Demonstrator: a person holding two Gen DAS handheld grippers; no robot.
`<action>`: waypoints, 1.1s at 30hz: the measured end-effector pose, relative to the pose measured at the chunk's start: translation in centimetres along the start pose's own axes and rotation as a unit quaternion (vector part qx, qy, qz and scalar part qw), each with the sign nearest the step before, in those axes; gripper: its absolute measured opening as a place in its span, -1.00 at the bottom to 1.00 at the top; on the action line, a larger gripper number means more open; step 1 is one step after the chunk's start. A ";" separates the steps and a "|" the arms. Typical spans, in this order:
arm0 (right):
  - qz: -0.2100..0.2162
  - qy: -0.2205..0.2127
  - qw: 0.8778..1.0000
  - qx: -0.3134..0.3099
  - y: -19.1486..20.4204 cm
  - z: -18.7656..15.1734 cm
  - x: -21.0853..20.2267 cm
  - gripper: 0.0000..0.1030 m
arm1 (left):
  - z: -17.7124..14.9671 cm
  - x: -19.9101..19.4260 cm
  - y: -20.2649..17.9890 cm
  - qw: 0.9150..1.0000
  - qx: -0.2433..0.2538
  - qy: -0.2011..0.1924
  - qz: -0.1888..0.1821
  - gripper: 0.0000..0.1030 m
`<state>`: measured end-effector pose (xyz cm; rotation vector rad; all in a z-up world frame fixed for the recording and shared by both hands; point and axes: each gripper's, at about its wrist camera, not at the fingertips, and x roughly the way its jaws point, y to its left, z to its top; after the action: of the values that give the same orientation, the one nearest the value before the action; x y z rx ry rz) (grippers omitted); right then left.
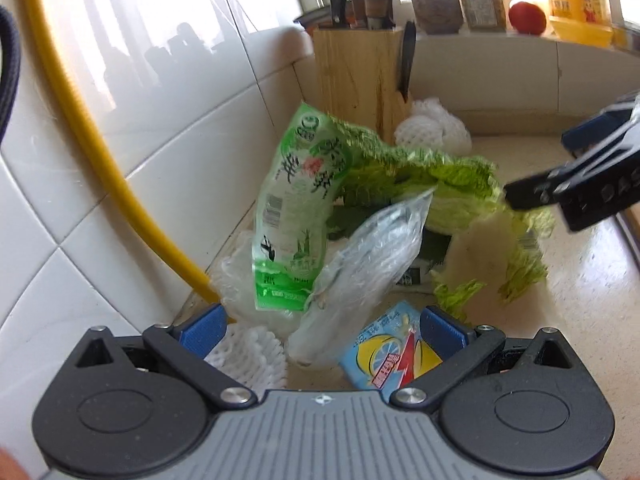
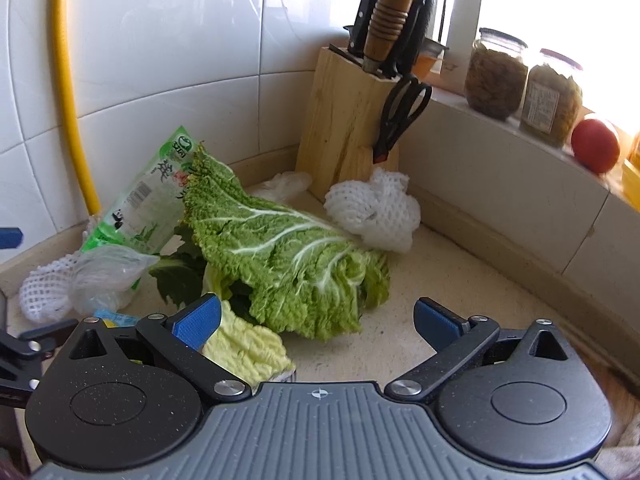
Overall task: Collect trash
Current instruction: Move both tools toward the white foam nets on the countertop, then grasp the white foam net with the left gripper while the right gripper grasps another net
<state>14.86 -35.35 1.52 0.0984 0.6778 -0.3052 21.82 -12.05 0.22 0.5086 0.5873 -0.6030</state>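
The speckled desk (image 2: 460, 280) is seen to run into a tiled corner, its near edge cut off by both gripper bodies. The wooden knife block (image 2: 344, 128) stands at 12 o'clock in the right wrist view, with scissors (image 2: 402, 116) hung on its side; the blades are hidden inside the block. The large cabbage leaf (image 2: 288, 256) lies at the centre of the trash pile, and what lies beneath it is covered. To its 9 o'clock the green printed bag (image 2: 144, 204) leans toward the wall, its lower end hidden behind a crumpled clear plastic bag (image 2: 108, 276). White foam netting (image 2: 372, 212) is found at 1 o'clock of the leaf, just beside the block. A blue wrapper (image 1: 390, 350) is partly hidden at 6 o'clock in the left wrist view.

The left gripper (image 1: 322, 326) is held spread over the clear bag, nothing pinched. The right gripper (image 2: 316, 320) is likewise spread; a pale leaf scrap (image 2: 248, 348) lies by its left finger, and contact cannot be told.
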 end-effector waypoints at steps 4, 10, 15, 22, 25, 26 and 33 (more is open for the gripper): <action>0.009 0.007 1.000 0.007 0.2 -0.1 0.5 1.00 | -1.5 0.1 1.0 1.000 -0.005 0.020 0.004 0.88; 0.030 0.002 0.999 0.011 0.3 -0.1 -0.1 1.00 | -3.6 0.9 4.2 0.997 -0.046 0.053 0.035 0.88; 0.060 -0.003 0.998 -0.010 2.1 0.2 0.0 1.00 | -5.2 2.7 5.2 0.993 -0.078 0.082 0.029 0.88; 0.100 -0.010 0.994 -0.035 4.6 1.2 -0.4 1.00 | -5.8 4.7 6.3 0.991 -0.099 0.090 0.031 0.88; 0.108 -0.017 0.993 -0.054 5.7 1.6 -0.8 1.00 | -5.5 5.2 7.3 0.989 -0.114 0.084 0.033 0.88; 0.109 -0.018 0.992 -0.059 6.0 1.6 -0.8 1.00 | -5.5 5.5 7.5 0.989 -0.119 0.085 0.034 0.88; 0.080 -0.026 0.994 -0.068 4.7 2.6 -0.8 1.00 | -5.2 6.4 8.2 0.985 -0.146 0.091 0.030 -0.08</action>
<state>17.33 -31.16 4.03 0.0135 0.6327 -0.1064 29.58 -5.51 -5.47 0.3042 0.8174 -0.4052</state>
